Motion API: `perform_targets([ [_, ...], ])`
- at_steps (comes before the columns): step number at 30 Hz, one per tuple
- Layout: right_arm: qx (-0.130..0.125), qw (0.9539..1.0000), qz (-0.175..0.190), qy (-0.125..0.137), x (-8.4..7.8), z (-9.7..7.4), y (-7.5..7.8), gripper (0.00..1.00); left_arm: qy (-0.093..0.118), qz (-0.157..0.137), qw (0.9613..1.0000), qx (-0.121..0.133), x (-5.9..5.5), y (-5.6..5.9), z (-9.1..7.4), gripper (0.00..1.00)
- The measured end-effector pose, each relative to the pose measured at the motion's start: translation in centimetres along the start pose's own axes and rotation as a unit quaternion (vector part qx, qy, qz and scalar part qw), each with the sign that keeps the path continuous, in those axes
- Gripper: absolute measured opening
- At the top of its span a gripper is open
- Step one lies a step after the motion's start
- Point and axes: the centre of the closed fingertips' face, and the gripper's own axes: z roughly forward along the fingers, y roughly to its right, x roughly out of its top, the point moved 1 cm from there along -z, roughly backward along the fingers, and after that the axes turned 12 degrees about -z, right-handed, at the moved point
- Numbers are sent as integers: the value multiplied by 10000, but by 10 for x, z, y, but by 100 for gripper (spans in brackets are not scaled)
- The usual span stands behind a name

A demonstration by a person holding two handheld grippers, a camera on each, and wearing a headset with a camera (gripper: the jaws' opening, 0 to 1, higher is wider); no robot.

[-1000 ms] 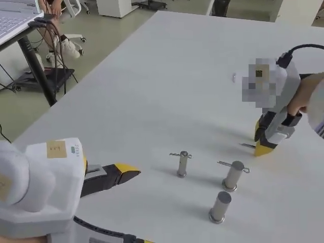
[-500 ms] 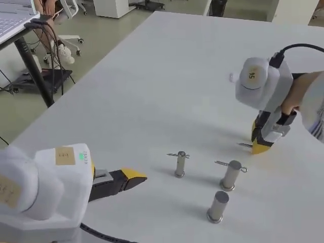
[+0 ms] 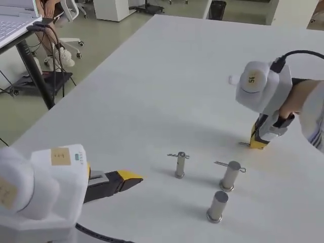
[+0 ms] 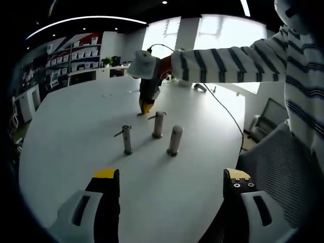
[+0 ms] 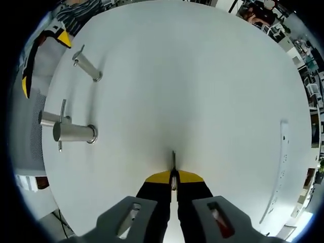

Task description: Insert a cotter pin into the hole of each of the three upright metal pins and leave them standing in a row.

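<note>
A wide white table (image 3: 167, 76) stands in a bright office. A dark desk (image 3: 23, 48) with a laptop (image 3: 10, 23) sits far off to the left of the bare metal pin (image 3: 217, 206), which stands upright on the table. Beyond and to the right of that pin, a hand (image 3: 298, 98) in a striped sleeve (image 4: 228, 55) tilts the right gripper (image 3: 257, 144) steeply down, its tips close to the table. Its jaws are clenched on a cotter pin (image 5: 173, 162) that pokes out ahead of them. To the bare pin's left, the left gripper (image 4: 171, 174) hangs low and level, pointing toward the pins, its jaws spread wide and gripping nothing. Just behind the bare pin stands a second metal pin (image 3: 232, 175) with a cotter pin through its top (image 3: 228, 165). A slimmer third metal pin (image 3: 180, 164) stands to the left of that one, also pinned (image 3: 178, 155).
</note>
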Motion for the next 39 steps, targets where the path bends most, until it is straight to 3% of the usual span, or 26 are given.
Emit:
perform_targets([
  [8,-129,9995,226,162,1,0,2,0,38,23,10000,61,1,-1,-2,82],
  [13,-217,9993,155,260,2,-1,2,0,25,39,9999,95,0,0,-3,82],
  [16,-164,9989,286,334,2,-2,-1,0,48,40,9999,96,1,1,-5,82],
  [24,-416,9980,258,405,2,-5,-6,0,143,40,9997,201,7,0,-8,83],
  [26,-408,9977,287,454,2,-8,-9,0,159,33,9996,216,7,0,-9,83],
  [31,-674,9963,126,522,3,-23,-6,0,203,-4,9994,275,10,-3,-10,83],
  [39,-1185,9886,21,932,14,-56,-8,0,363,-42,9987,348,18,-5,-12,81],
])
